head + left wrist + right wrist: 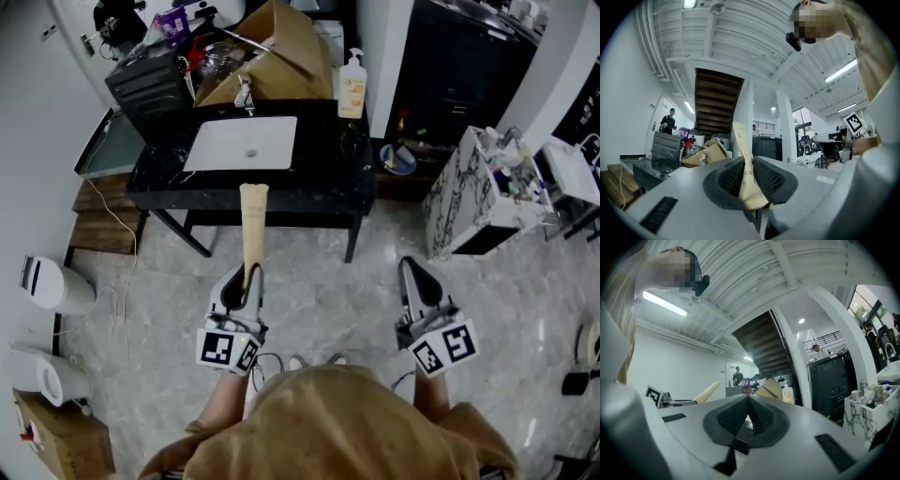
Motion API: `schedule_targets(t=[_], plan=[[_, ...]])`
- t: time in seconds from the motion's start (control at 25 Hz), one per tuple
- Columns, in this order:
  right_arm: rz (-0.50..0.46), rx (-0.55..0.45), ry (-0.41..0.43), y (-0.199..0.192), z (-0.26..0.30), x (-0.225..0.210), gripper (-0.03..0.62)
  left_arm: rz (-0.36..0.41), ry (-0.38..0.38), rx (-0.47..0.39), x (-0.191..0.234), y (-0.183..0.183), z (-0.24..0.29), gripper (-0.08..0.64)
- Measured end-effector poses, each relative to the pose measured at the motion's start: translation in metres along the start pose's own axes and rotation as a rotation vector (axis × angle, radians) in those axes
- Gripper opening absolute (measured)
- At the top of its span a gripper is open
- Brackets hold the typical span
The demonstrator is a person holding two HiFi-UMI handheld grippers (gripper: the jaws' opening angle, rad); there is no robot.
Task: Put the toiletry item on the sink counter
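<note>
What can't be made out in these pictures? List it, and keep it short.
- Print on the tube: in the left gripper view the left gripper has its pads over most of the letters. In the head view it is too small.
- Bottle label: too small in the head view.
- Back of the counter: in the head view the box hides it.

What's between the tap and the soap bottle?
A brown cardboard box, seen in the head view, shows between the tap and the soap bottle.
</note>
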State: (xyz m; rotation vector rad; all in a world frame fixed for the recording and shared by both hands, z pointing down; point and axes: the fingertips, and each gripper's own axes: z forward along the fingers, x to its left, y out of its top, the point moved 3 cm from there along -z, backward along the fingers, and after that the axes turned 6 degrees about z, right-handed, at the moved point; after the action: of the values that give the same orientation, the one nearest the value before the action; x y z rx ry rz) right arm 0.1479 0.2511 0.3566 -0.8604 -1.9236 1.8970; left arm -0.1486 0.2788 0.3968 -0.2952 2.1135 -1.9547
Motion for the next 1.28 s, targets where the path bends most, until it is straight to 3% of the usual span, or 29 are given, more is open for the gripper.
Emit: schedule_targets(t=[0.44,0.72,1.04,1.28], plan=[[0.038,-0.003,0.013,-0.005,-0.025,-0.044,0.002,0.003,0.011,0.02,-0.045,-0.011,0.014,0.055],[0.066,0.034,0.016,-0.023,-0.024,-0.069,0.002,-0.01,0.04,0.05,-0.05,-0.028,0.028,0.055],[0.075,0.045,0.012,-0.033,0.037,-0.098,0.002,-0.022,0.021,0.054,-0.019,-0.046,0.091,0.055],[0.078,0.061,0.016,-0.033,0.132,-0.121,0.002,-0.029,0.0,0.057,0.037,-0.051,0.17,0.055]])
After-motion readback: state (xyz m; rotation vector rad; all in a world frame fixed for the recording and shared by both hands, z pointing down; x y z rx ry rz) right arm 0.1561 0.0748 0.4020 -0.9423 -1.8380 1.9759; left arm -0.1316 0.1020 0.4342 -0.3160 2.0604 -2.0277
